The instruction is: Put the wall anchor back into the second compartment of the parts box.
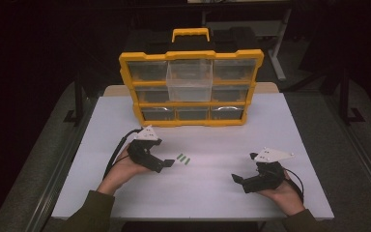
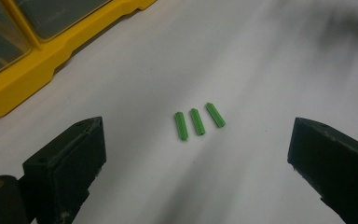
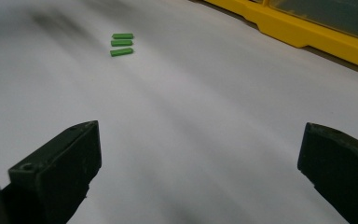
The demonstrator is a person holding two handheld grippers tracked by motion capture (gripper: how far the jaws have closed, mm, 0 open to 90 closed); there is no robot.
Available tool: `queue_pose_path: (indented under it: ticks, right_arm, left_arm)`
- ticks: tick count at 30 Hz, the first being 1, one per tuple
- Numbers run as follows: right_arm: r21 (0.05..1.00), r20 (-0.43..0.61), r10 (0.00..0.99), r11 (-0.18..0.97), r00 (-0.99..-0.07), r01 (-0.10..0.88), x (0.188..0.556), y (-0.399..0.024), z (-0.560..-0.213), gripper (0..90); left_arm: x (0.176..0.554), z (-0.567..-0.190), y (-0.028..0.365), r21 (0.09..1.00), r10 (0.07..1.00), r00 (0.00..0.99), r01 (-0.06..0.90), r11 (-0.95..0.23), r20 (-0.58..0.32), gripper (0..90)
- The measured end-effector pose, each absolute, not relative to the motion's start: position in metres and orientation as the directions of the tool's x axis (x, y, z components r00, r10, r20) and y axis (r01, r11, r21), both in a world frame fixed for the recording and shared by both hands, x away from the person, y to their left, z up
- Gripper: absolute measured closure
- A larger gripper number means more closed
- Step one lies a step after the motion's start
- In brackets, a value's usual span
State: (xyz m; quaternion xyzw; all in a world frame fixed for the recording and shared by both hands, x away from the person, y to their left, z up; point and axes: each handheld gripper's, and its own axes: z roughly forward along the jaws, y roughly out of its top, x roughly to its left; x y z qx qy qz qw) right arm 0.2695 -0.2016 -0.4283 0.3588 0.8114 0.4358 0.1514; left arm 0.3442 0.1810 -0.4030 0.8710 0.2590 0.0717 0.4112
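Note:
Three small green bars (image 1: 183,159) lie side by side on the white table (image 1: 212,140), seen close in the left gripper view (image 2: 198,121) and far off in the right gripper view (image 3: 121,44). My left gripper (image 1: 166,164) is open, just left of the bars, with nothing between its jaws (image 2: 196,158). My right gripper (image 1: 239,181) is open too, over bare table at the right front (image 3: 200,172). A yellow drawer organizer (image 1: 192,87) stands at the back with its top middle clear drawer (image 1: 190,79) pulled out.
The organizer's yellow base shows in the left gripper view (image 2: 37,65) and the right gripper view (image 3: 307,37). Bare white tabletop lies between the two grippers. Dark floor and table legs surround the table.

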Motion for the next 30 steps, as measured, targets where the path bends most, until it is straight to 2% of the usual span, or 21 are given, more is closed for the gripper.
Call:
queue_pose_path:
  ticks: [9,11,17,21,22,25,26,30]
  right_arm:
    - [0.816,0.067,0.714,0.362,-0.697,0.45,0.27,-0.202,-0.429,0.0]
    - [0.817,0.068,0.714,0.362,-0.697,0.45,0.27,-0.202,-0.429,0.0]
    - [0.819,0.071,0.711,0.359,-0.7,0.448,0.27,-0.202,-0.428,0.0]
    - [0.818,0.071,0.71,0.361,-0.701,0.448,0.269,-0.202,-0.428,0.0]
    - [0.818,0.071,0.71,0.361,-0.701,0.448,0.269,-0.202,-0.428,0.0]
    - [0.822,0.073,0.707,0.357,-0.703,0.444,0.269,-0.202,-0.428,0.0]
    - [0.822,0.073,0.707,0.357,-0.703,0.444,0.269,-0.202,-0.428,0.0]
    - [0.82,0.074,0.707,0.358,-0.704,0.446,0.269,-0.202,-0.428,0.0]
  left_arm:
    - [0.357,-0.403,0.171,0.728,0.509,0.857,0.397,-0.559,-0.076,7.5]
    - [0.359,-0.404,0.169,0.726,0.509,0.857,0.4,-0.56,-0.079,12.4]
    - [0.367,-0.407,0.161,0.698,0.509,0.857,0.412,-0.586,-0.077,15.8]
    - [0.371,-0.408,0.156,0.673,0.494,0.868,0.399,-0.623,-0.056,23.2]
    - [0.372,-0.409,0.154,0.677,0.501,0.863,0.412,-0.61,-0.074,23.2]
    - [0.373,-0.411,0.15,0.664,0.503,0.861,0.42,-0.618,-0.077,31.8]
    - [0.373,-0.412,0.149,0.662,0.504,0.86,0.423,-0.619,-0.077,31.8]
    - [0.373,-0.417,0.145,0.666,0.523,0.849,0.434,-0.606,-0.077,40.9]
